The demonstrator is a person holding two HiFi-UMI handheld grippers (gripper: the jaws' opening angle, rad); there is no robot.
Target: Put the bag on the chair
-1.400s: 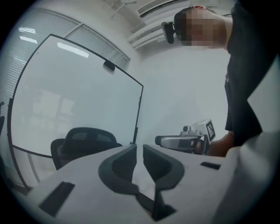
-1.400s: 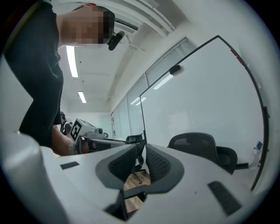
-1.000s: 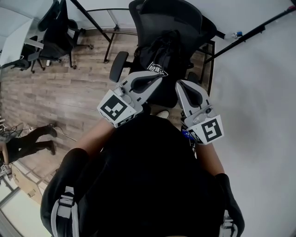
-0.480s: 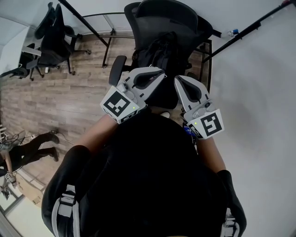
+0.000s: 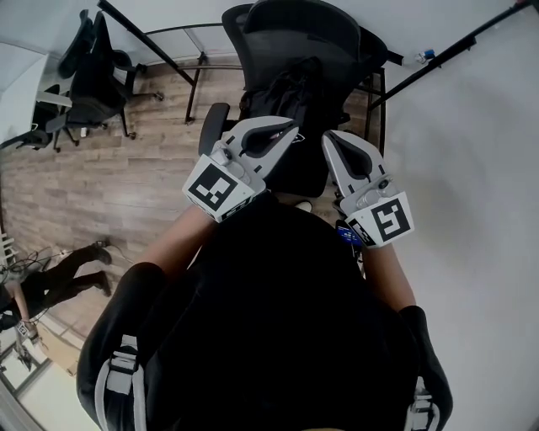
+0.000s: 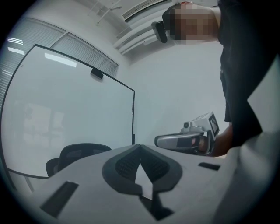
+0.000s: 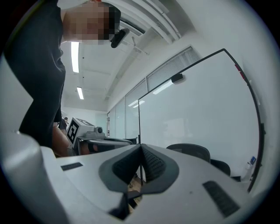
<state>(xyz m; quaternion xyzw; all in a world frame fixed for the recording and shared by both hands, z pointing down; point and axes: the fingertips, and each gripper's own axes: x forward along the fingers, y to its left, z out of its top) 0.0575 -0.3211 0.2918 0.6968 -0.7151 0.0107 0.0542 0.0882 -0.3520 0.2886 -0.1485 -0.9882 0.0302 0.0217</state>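
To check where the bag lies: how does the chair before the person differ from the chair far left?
The near chair carries the black bag; on the far chair I see none. The near chair stands before the person, the far chair beside a desk. Both are black office chairs.

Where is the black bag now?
In the head view, top centre, the black bag rests on the office chair, against its backrest, just beyond the tips of the left tool and the right tool.
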